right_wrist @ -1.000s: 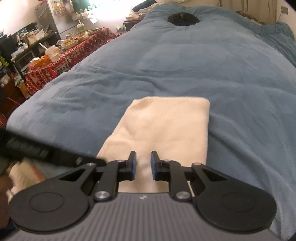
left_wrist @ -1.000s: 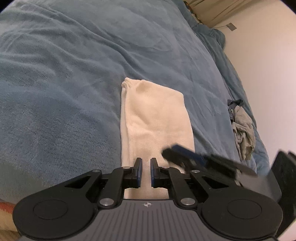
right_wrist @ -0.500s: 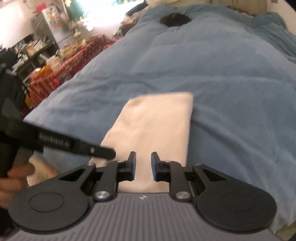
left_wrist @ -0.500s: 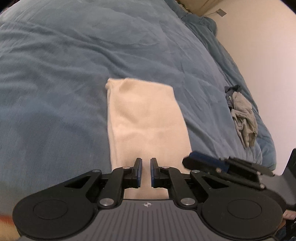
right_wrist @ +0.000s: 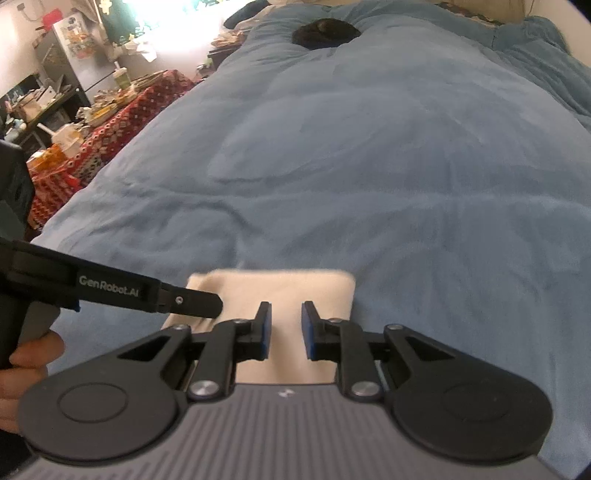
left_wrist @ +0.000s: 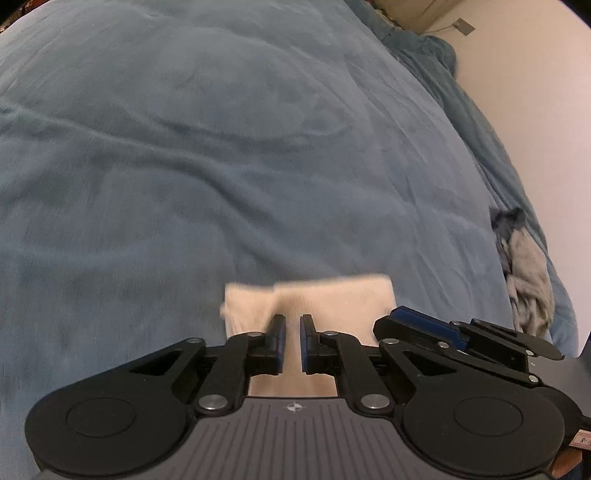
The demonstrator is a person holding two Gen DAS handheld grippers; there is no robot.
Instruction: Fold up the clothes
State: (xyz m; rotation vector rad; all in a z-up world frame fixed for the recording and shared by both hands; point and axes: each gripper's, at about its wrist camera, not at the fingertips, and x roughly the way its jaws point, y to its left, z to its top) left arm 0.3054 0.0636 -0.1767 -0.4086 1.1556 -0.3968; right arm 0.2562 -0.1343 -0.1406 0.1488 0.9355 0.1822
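A folded cream cloth (left_wrist: 332, 299) lies on the blue blanket (left_wrist: 221, 166), and only a short stretch of it shows beyond my fingertips. My left gripper (left_wrist: 292, 332) is shut on its near left part, with cream fabric filling the narrow slit between the pads. In the right wrist view my right gripper (right_wrist: 286, 328) grips the same cloth (right_wrist: 280, 291) with a wider gap, fabric between the pads. Each gripper shows in the other's view, the right gripper (left_wrist: 424, 325) at the cloth's right edge and the left gripper (right_wrist: 192, 299) at its left edge. The cloth's near end is hidden under the gripper bodies.
Crumpled grey and dark clothes (left_wrist: 528, 273) lie at the bed's right edge by a pale wall (left_wrist: 535, 110). A dark item (right_wrist: 325, 33) sits at the far end of the bed. Left of the bed stands a cluttered, red-patterned table (right_wrist: 110, 122). A hand (right_wrist: 26, 365) holds the left gripper.
Both grippers have moved forward along the cloth. Its far edge, well ahead a second ago, now shows just past the fingertips. The jaws look unchanged.
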